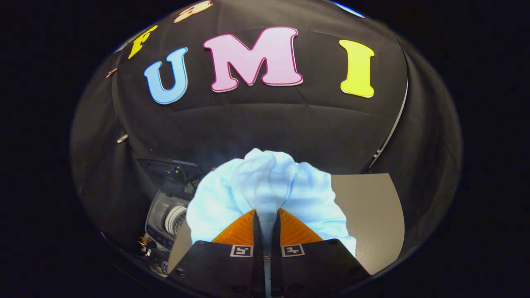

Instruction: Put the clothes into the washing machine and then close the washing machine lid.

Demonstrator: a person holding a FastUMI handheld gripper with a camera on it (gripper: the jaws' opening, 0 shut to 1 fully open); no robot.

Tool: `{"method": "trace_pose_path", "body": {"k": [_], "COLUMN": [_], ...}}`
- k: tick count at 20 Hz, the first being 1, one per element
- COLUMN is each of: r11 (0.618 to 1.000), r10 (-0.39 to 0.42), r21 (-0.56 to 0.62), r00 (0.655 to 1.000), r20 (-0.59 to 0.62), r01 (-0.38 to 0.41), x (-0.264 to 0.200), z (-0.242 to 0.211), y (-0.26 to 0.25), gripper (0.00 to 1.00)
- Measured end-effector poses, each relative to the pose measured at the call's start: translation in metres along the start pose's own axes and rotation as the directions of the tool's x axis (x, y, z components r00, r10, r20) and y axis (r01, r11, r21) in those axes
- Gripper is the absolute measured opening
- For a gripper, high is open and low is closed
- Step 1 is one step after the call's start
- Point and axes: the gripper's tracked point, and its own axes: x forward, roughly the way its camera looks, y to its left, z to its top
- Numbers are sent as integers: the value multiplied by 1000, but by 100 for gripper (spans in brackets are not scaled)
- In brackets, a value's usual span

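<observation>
Jaws of the gripper [267, 223] pinch a pale blue cloth garment [265, 190] above the grey bench [368, 215]; loose folds could snag the small grey washing machine [167, 215].

A grey table [372, 215] with a plain matt top fills the near ground, its far edge meeting the black cloth wall [265, 124] of the booth. A thin pale strip [393, 124] — a pole or seam, hard to tell which — runs down the wall's corner.
</observation>
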Motion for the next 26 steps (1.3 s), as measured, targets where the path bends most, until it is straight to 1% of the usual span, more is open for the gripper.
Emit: {"method": "trace_pose_path", "body": {"k": [4,8,12,16,20,21,26], "r11": [998,990,969,932,879,867,825], "r10": [40,132,226,336,455,476,526], "r21": [-56,-76,-153,-215,-238,-244,-275], "r00": [995,977,952,920,877,869,849], "r20": [95,168,205,204,154,140,55], "r01": [-35,-121,-197,-293,-414,-435,-494], "x": [-38,-76,-90,-86,-68,-62,-22], "z": [25,37,42,38,23,20,-11], "y": [37,90,156,227,294,307,355], "gripper": [10,10,10,10,10,10,10]}}
